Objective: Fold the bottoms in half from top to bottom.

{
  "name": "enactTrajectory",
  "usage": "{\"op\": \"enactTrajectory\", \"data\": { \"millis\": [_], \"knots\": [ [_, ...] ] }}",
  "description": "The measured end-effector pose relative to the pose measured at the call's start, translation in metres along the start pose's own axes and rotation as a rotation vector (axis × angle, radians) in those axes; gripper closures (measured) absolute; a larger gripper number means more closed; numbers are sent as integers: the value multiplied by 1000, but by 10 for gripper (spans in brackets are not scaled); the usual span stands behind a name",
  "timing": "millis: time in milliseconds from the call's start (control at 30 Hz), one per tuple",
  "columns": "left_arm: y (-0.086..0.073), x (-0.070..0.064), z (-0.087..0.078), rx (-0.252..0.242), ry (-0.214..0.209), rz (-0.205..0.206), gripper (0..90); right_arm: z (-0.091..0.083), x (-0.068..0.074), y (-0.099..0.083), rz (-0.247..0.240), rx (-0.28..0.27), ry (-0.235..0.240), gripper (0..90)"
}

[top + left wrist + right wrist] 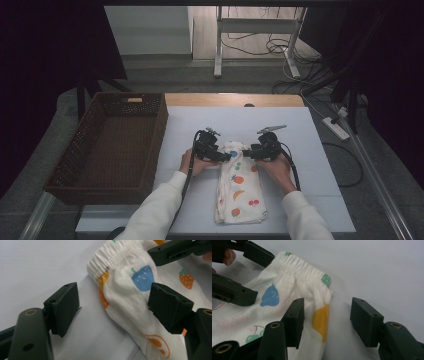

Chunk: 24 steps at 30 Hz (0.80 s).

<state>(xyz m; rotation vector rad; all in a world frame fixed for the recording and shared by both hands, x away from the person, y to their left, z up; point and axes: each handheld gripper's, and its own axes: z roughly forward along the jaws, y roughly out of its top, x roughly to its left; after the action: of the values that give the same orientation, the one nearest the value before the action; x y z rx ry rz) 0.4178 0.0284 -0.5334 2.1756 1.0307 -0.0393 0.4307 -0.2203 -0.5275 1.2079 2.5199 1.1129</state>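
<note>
On the white desk (300, 135), folded fruit-print pants (241, 190) lie lengthwise, waistband away from the person. Left claw (226, 156) and right claw (251, 153) both gape, straddling the waistband corners. Close on both layers evenly, low, before lifting.

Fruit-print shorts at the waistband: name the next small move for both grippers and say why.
Probably shut both at once. The left gripper and right gripper are open, each with its jaws either side of one edge of the fruit-print shorts just below the elastic waistband, which lies flat on the white table.
</note>
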Motion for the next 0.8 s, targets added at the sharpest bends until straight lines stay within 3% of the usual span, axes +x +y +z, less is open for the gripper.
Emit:
{"op": "enactTrajectory", "data": {
  "millis": [367, 600, 800],
  "knots": [
    [0, 0, 1, 3, 5, 3, 249, 2, 2, 2, -26, 16, 5, 535],
    [-1, 0, -1, 6, 5, -5, 269, 6, 5, 5, -30, 32, 34, 681],
    [-3, 2, -2, 7, -13, -12, 422, 8, 6, 4, -33, 31, 55, 824]
  ]
}}
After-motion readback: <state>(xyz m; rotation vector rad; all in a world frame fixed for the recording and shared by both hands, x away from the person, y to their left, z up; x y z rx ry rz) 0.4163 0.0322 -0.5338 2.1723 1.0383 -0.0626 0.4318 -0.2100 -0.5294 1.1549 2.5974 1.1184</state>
